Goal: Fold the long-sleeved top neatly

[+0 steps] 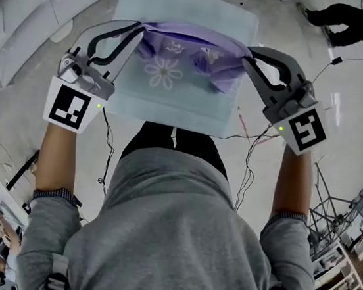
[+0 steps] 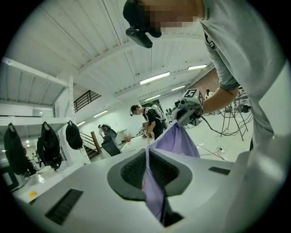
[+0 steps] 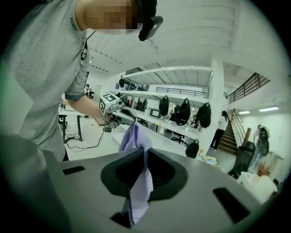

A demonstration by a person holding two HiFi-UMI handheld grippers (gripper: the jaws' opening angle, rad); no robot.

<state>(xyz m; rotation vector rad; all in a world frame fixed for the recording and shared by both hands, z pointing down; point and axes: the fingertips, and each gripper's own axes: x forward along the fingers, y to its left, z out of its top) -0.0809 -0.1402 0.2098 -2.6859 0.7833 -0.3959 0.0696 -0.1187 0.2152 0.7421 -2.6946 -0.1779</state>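
Two-point hold on the lilac long-sleeved top (image 1: 182,38): pinched at one end of its upper edge in the left claw (image 1: 141,28), at the other end in the right claw (image 1: 249,52). Stretched into a nearly straight band between the two, sagging a little and bunched toward the right claw. Held up clear above the desk (image 1: 245,17), over its pale blue cover, roughly across the middle.

Along the left claw (image 2: 152,175): jaws closed almost together, with only a thin fold of lilac cloth clamped between the dark ribbed pads (image 2: 132,170). From there, fabric leading up and away to the right claw (image 2: 187,108). Along the right claw (image 3: 140,175): the same again, jaws nipped tight on a lilac fold, with a loose tail hanging below and cloth leading off to the left claw (image 3: 116,113).

Carried on bare forearms out of pushed-up grey sleeves (image 1: 59,196). One marker cube (image 1: 72,105) at the back of the left claw, a second marker cube (image 1: 306,129) behind the right. Thin black cables (image 1: 107,154) trailing down from both toward the floor (image 1: 14,106).

White daisy outline (image 1: 164,72) on pale cloth just below the upper edge; cannot tell whether printed on the garment or on the desk cover. Small white prints (image 1: 176,46) on the lilac itself. Behind, dark bags (image 3: 184,110) hanging on a white rack (image 3: 173,70), and another person (image 2: 152,119) standing in the background.
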